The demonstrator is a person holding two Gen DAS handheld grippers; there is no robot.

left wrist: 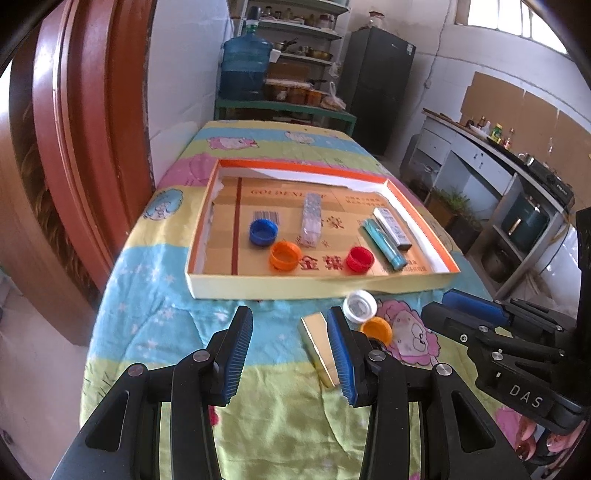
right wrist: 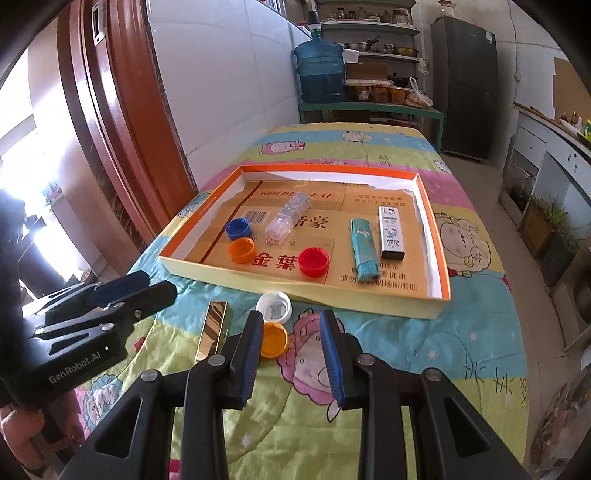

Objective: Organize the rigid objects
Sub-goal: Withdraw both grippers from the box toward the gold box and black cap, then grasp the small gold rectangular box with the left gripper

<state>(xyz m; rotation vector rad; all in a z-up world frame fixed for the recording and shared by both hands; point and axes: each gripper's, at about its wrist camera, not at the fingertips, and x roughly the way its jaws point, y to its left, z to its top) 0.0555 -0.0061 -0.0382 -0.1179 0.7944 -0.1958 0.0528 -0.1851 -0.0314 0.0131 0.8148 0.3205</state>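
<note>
A cartoon-print cloth (left wrist: 155,314) covers the table; a water jug (left wrist: 243,68), shelves (left wrist: 306,33) and fridge (left wrist: 380,88) stand far behind. Left gripper (left wrist: 291,354) and right gripper (right wrist: 291,354) both gape, empty.

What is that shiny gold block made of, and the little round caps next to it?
The gold block looks like metal or foil-wrapped card: its faces mirror the room, so I can't say which. The white cap and orange cap look like moulded plastic, smooth, evenly coloured, with thin rims.
</note>
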